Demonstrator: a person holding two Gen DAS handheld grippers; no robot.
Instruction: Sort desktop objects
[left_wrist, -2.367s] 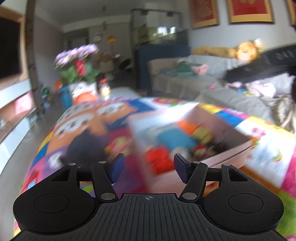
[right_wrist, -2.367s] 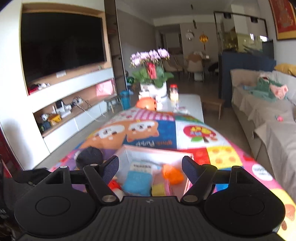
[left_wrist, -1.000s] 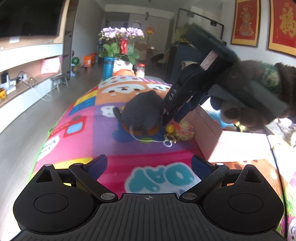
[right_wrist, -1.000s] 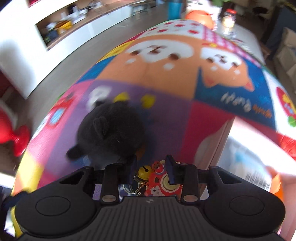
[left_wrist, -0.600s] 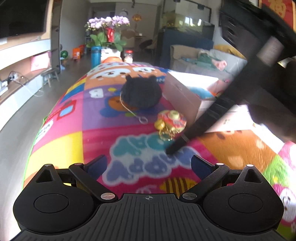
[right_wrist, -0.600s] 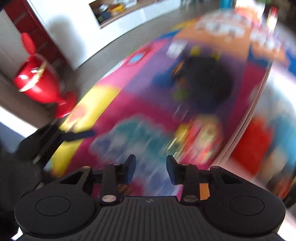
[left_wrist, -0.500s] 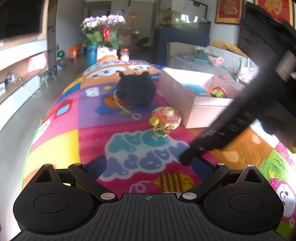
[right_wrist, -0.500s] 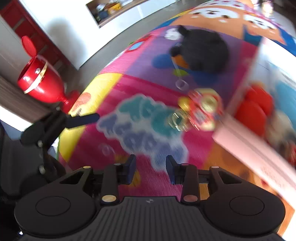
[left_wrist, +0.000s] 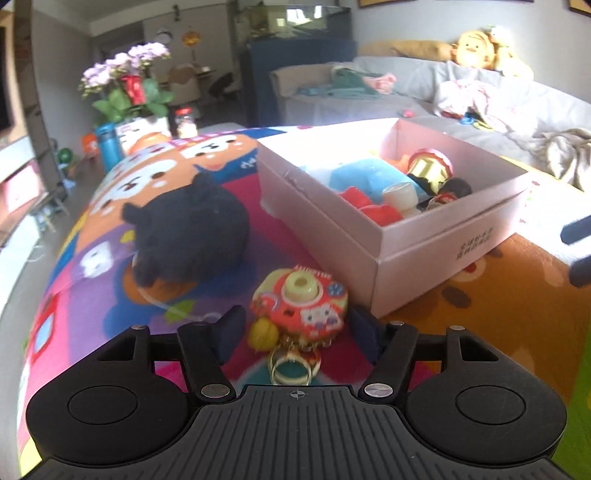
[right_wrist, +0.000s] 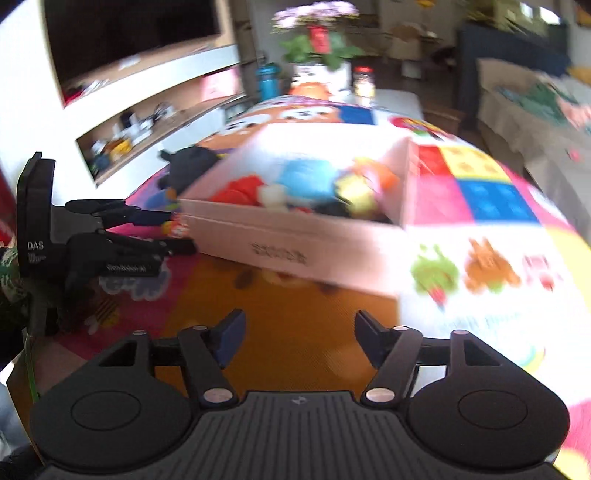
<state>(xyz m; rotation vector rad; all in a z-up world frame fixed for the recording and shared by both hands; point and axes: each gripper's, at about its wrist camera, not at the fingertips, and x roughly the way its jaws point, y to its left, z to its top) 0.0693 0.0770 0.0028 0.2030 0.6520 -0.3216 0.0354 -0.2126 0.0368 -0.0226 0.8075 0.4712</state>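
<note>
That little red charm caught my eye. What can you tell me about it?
The red keychain toy looks like plastic: roundish, with a pale yellow ring on top and a white cartoon face on its side. A yellow bell and gold key ring hang from it. It lies on the colourful mat beside the pink box, between the left tool's closing jaws.

Potted orchid (left_wrist: 127, 88), sofa (left_wrist: 480, 107), television (right_wrist: 125, 37)
</note>
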